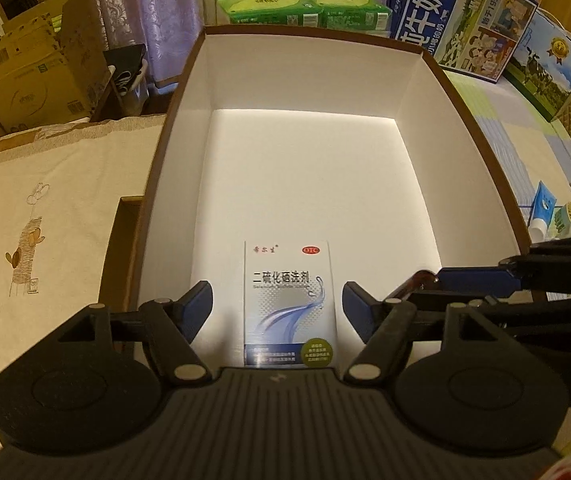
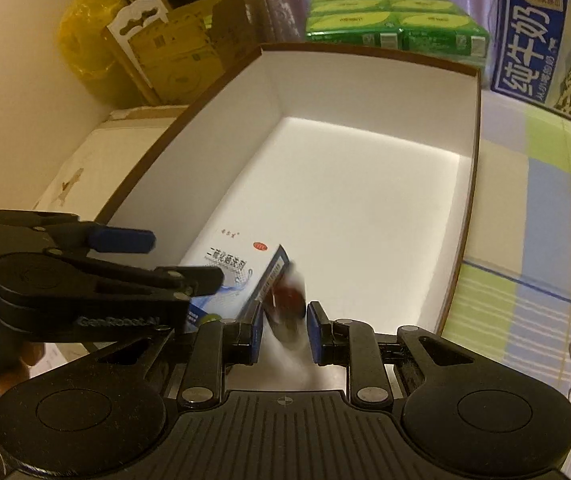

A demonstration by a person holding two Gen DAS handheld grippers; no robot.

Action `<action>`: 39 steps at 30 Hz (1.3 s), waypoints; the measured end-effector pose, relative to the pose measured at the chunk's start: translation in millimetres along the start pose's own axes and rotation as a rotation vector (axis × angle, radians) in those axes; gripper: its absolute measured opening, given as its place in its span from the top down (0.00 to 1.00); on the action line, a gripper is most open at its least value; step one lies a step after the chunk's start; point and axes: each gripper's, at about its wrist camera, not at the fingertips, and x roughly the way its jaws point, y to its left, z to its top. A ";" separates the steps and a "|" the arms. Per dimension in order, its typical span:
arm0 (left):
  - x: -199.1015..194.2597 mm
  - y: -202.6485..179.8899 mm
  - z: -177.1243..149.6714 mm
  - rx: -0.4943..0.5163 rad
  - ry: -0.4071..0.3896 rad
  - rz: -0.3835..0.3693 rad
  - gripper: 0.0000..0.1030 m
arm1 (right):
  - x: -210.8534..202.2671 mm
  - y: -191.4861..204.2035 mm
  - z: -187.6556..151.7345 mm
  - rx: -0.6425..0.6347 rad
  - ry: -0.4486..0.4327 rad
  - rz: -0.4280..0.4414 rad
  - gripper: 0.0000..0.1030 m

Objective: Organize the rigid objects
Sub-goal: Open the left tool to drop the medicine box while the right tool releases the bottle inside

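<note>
A big white box with a brown rim stands open. A white and blue medicine carton lies flat on its floor near the front wall. My left gripper hangs over it, open, fingers well apart on either side, not touching. In the right wrist view the carton shows with a dark brown bottle, blurred, beside it. My right gripper is open, its pads apart from the bottle. It reaches into the left wrist view from the right, where a bit of the bottle shows.
Green tissue packs and blue milk cartons stand behind the box. Cardboard boxes are at the far left. Tubes and small items lie on the checked cloth to the right. A cream cloth lies left.
</note>
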 end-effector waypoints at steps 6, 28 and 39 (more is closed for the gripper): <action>-8.4 2.9 -0.6 -0.004 -0.017 0.004 0.33 | -4.7 1.8 -0.8 0.004 -0.009 0.003 0.63; -44.6 -14.3 -9.6 0.015 -0.089 0.005 0.34 | -43.3 5.5 -17.4 0.011 -0.084 -0.003 0.58; -71.2 -29.1 -17.9 0.014 -0.139 0.020 0.33 | -73.0 4.2 -28.0 0.016 -0.141 0.012 0.52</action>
